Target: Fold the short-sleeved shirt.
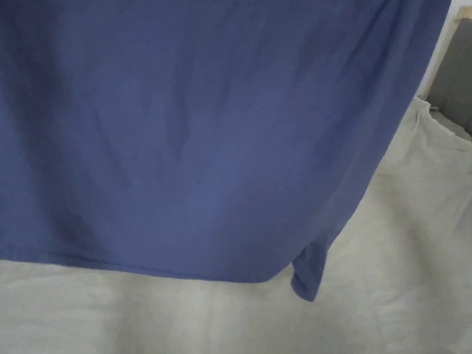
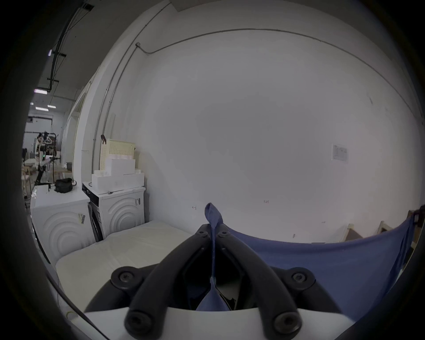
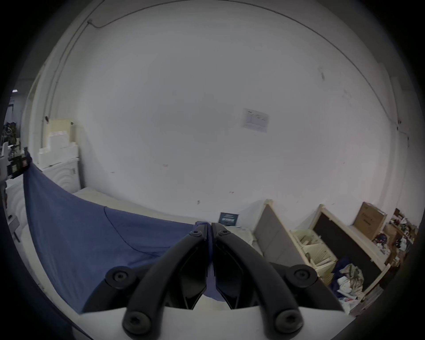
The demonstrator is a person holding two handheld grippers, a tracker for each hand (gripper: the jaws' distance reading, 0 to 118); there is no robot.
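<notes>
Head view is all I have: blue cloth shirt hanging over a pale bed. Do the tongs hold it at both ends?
Observer: Yes. The left tongs are shut on the blue cloth shirt, a tip of fabric sticking out past them.
Operator: And the right?
Observer: The right tongs are also shut on it; the shirt sags between them.
Operator: What is behind the shirt?
Observer: A plain white wall.
</notes>
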